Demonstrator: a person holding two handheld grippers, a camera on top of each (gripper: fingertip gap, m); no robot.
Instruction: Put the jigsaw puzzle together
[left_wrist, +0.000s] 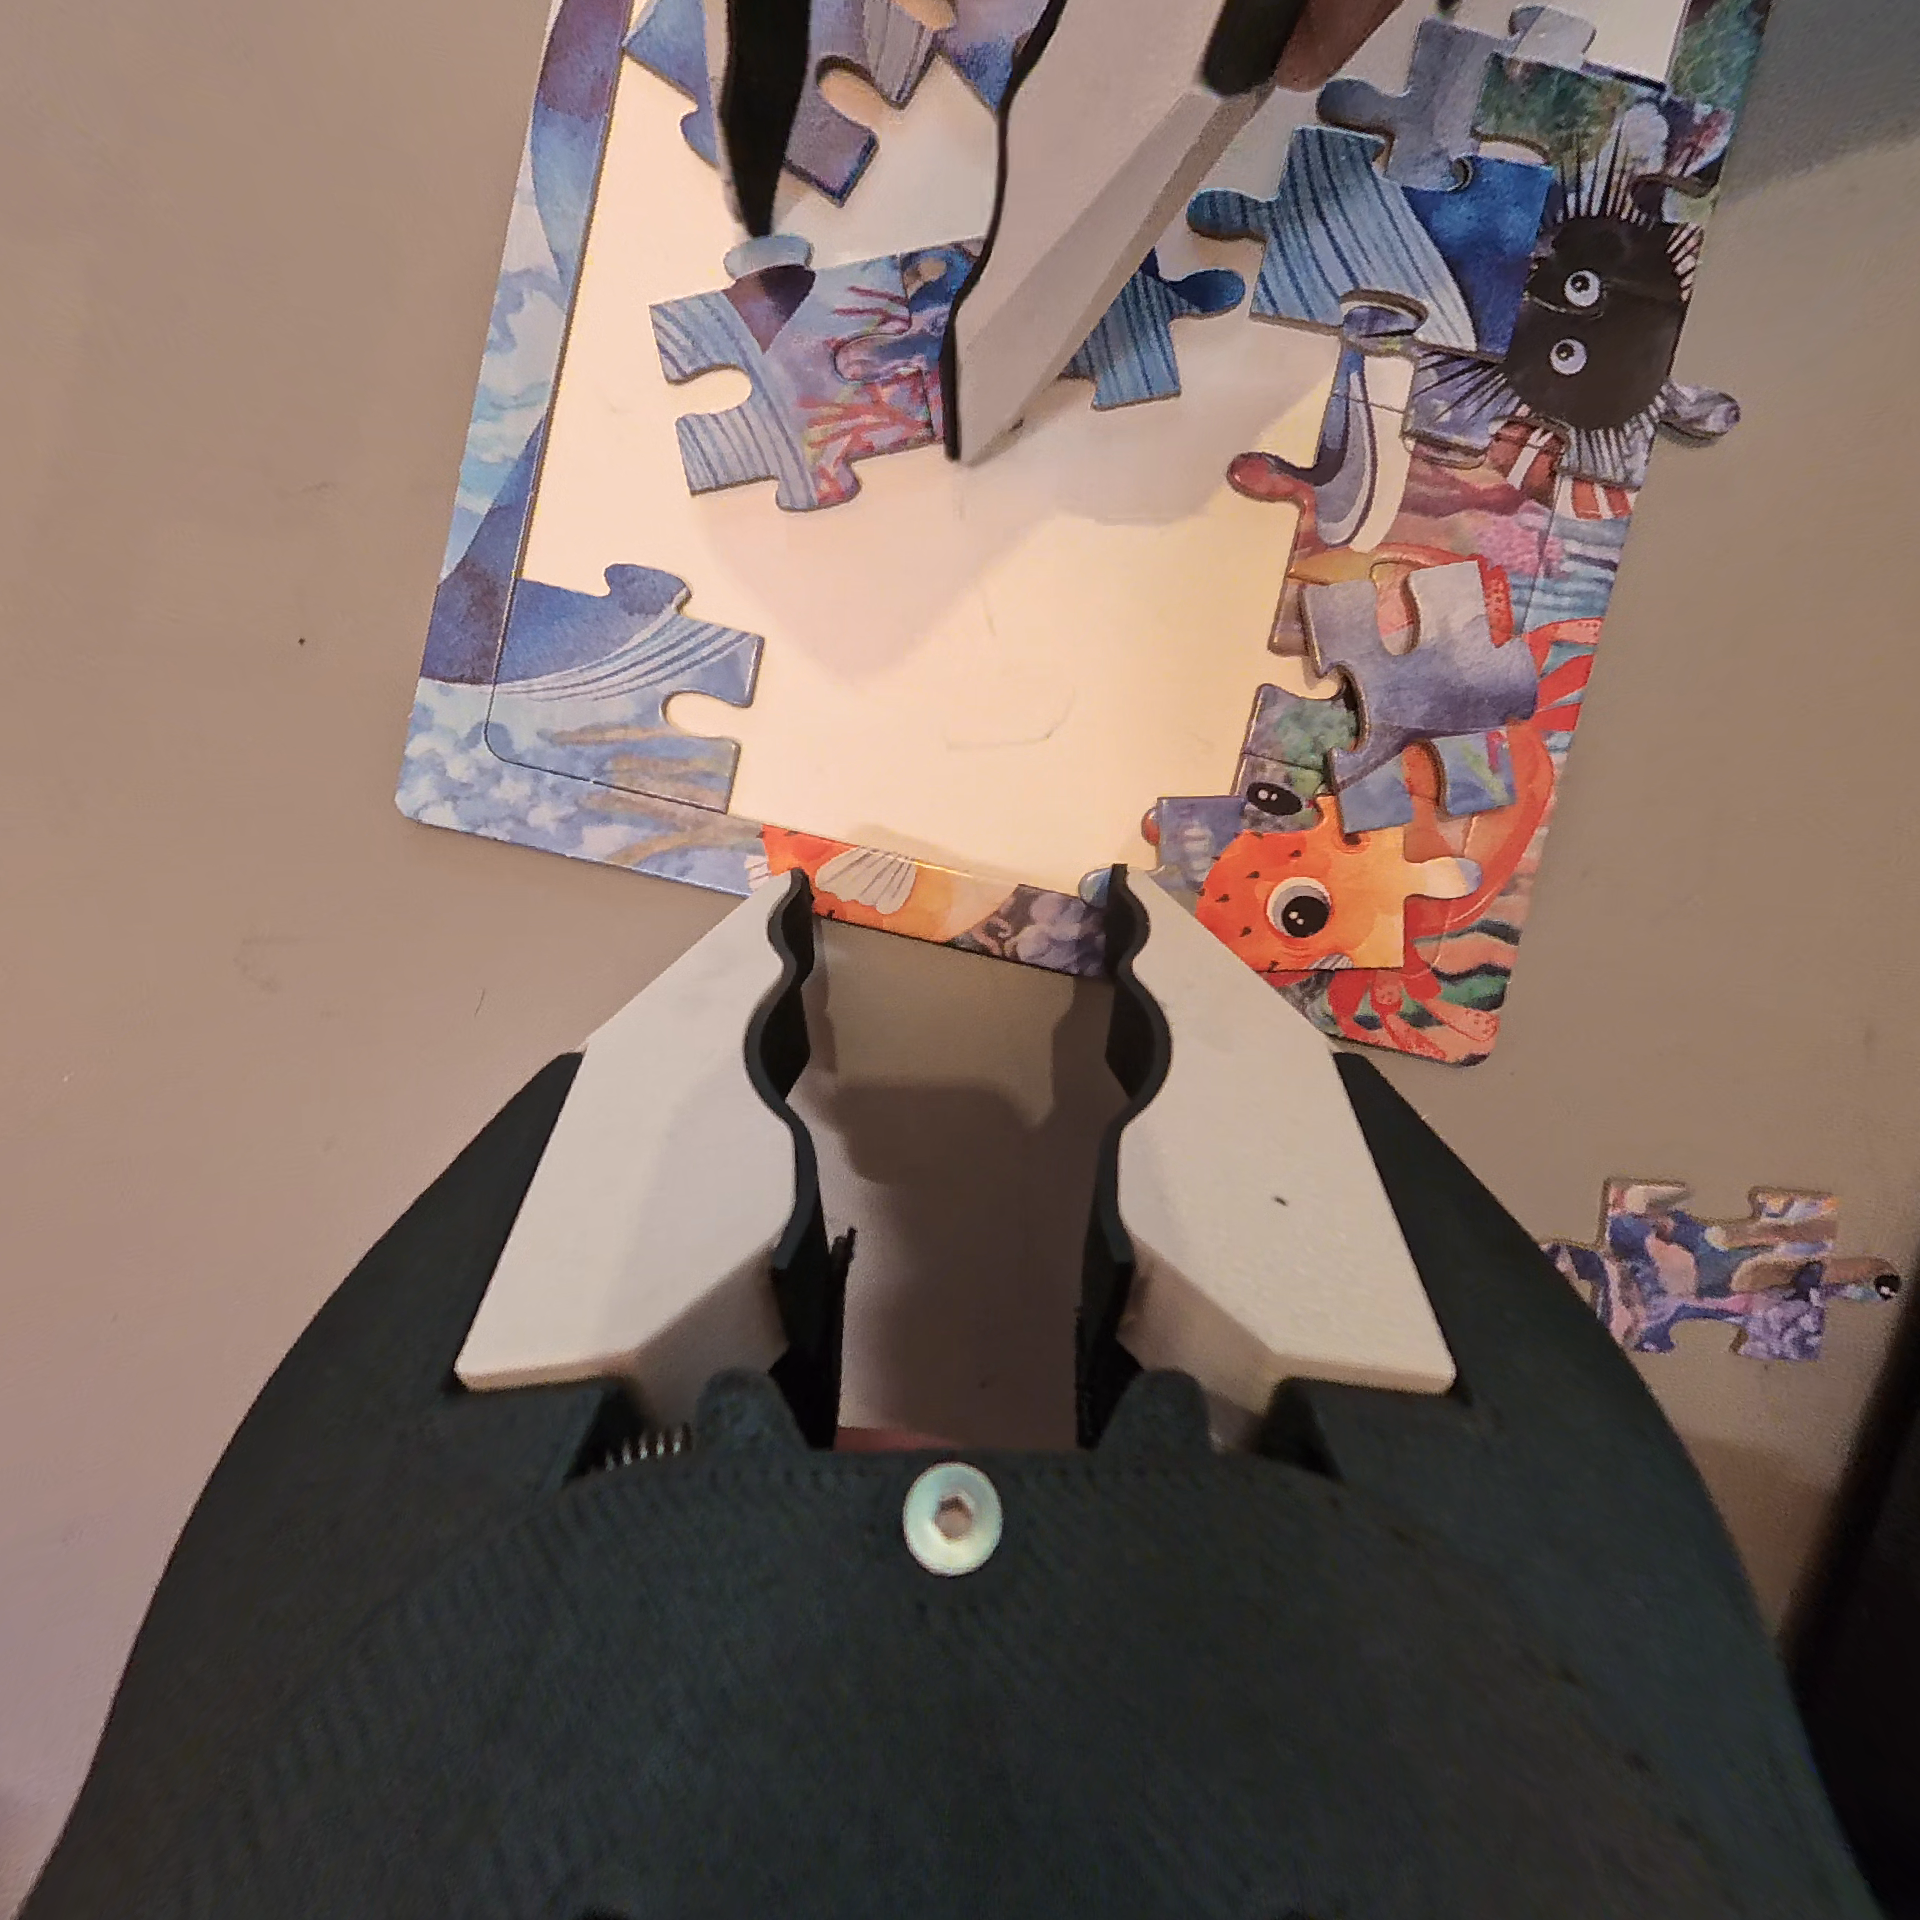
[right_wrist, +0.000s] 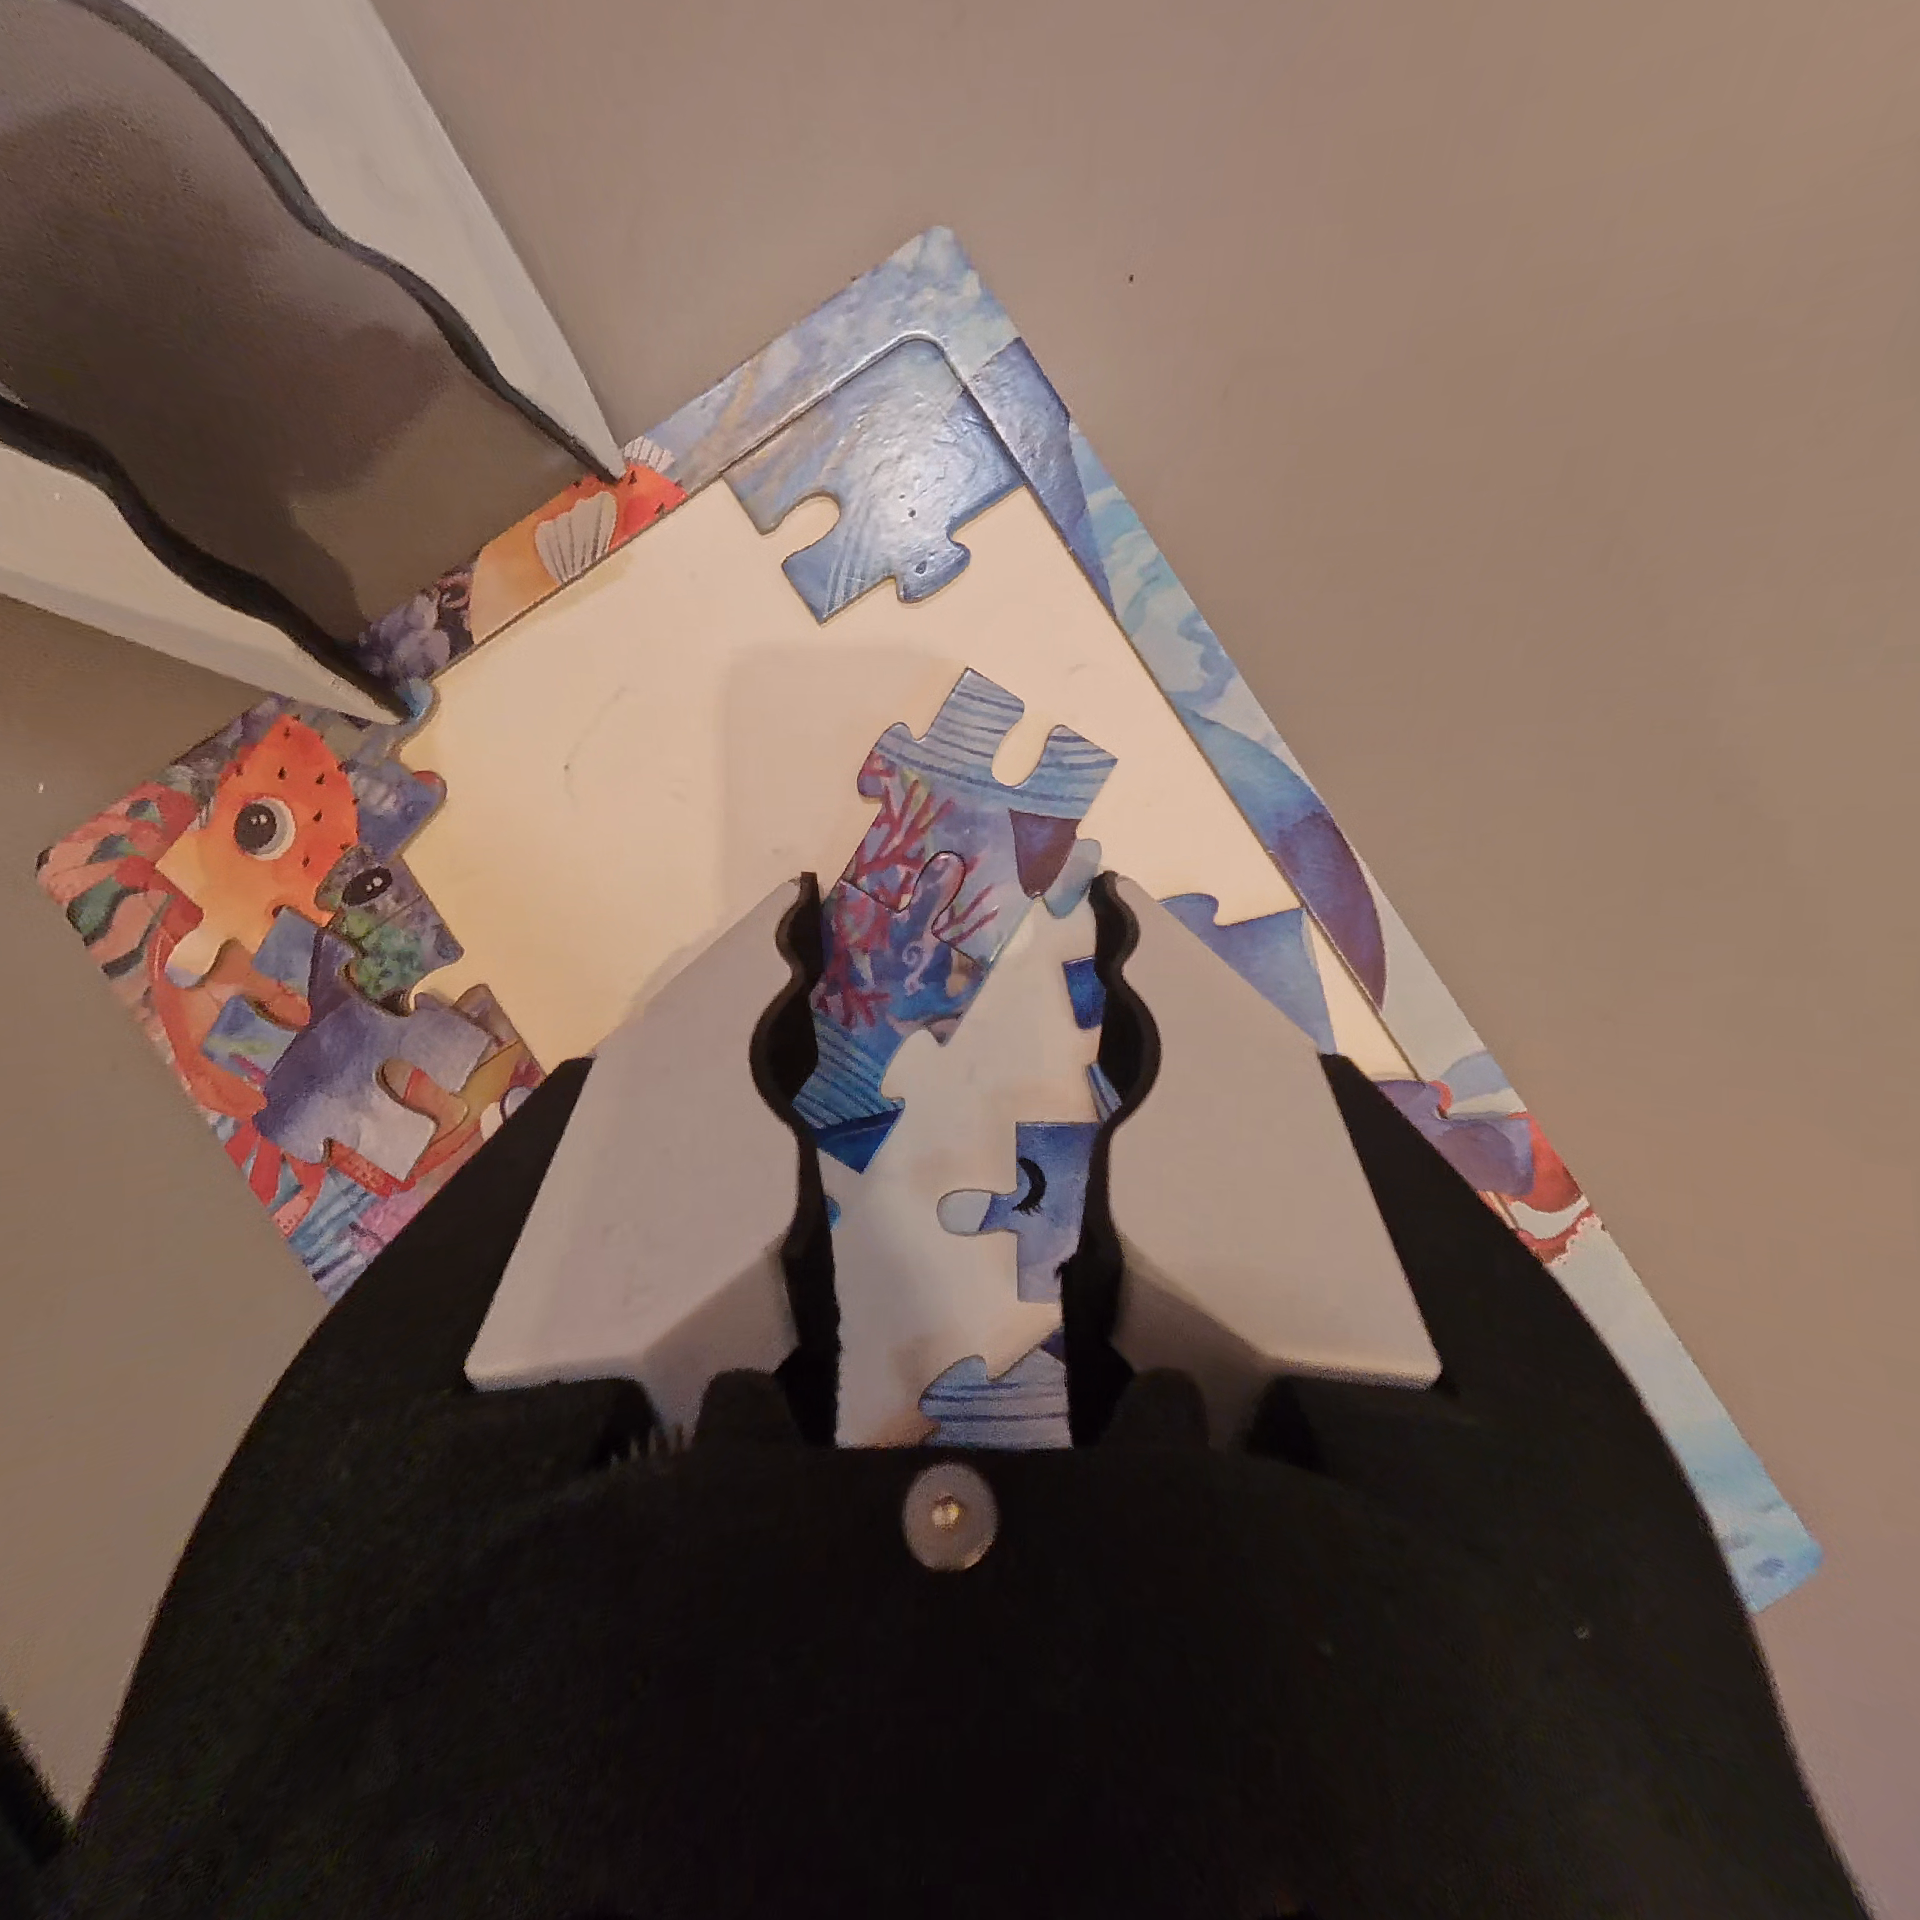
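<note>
The puzzle tray (left_wrist: 935, 644) lies on a beige table, its cream inside mostly bare. A blue corner piece (left_wrist: 623, 675) sits in its near-left corner. Joined blue and coral pieces (left_wrist: 790, 384) lie loose in the middle. Fitted pieces with an orange fish (left_wrist: 1320, 904) and a black urchin (left_wrist: 1590, 322) fill the right side. My left gripper (left_wrist: 958, 894) is open and empty at the tray's near edge. My right gripper (right_wrist: 956, 888) is open and straddles the coral pieces (right_wrist: 935, 831) from above; it also shows in the left wrist view (left_wrist: 862, 327).
A loose purple piece (left_wrist: 1725, 1268) lies on the table right of my left gripper. A blue-purple piece (left_wrist: 1423, 686) rests askew on the fitted pieces. A piece with a closed eye (right_wrist: 1044, 1184) lies under my right gripper. My left gripper (right_wrist: 504, 592) shows at the tray's edge.
</note>
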